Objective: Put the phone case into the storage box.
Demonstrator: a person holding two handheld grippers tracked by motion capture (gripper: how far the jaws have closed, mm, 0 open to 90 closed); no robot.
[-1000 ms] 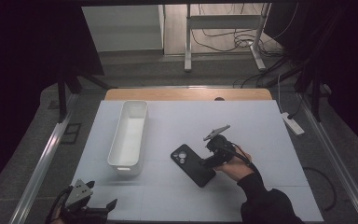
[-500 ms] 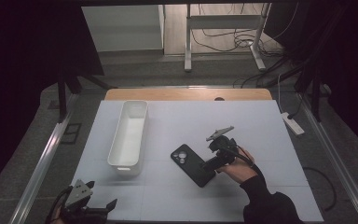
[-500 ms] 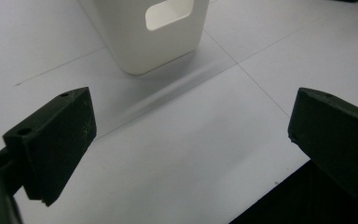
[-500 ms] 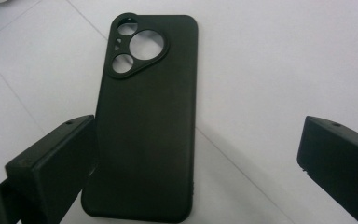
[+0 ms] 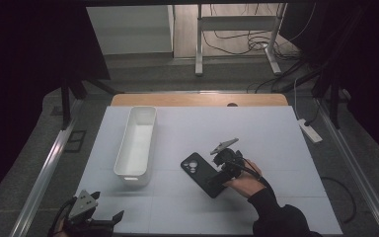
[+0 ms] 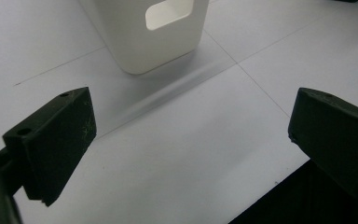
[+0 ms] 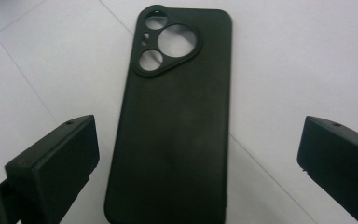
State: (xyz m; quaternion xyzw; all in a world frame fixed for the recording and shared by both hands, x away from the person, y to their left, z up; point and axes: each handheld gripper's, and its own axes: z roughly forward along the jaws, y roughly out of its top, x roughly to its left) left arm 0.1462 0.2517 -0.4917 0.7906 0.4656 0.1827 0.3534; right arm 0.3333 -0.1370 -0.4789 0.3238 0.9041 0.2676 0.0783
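A: Case (image 7: pixel 170 121) lies flat, frame centre, right gripper (image 7: pixel 198 168) jaws wide apart over it.

B: Straddle its near end, you close squarely. Left gripper (image 6: pixel 186 144) idles apart, lower left.

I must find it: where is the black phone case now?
High view: the phone case lies flat, right of the white bin, beside the right tongs.

A bin (image 5: pixel 137 143) lay left of a phone case (image 5: pixel 203 174) on the table (image 5: pixel 276 133). The case lay between the right gripper (image 5: pixel 220 177) jaws.

On the table: 1 black phone case (image 5: pixel 206 173), 1 white bin (image 5: pixel 137 141).
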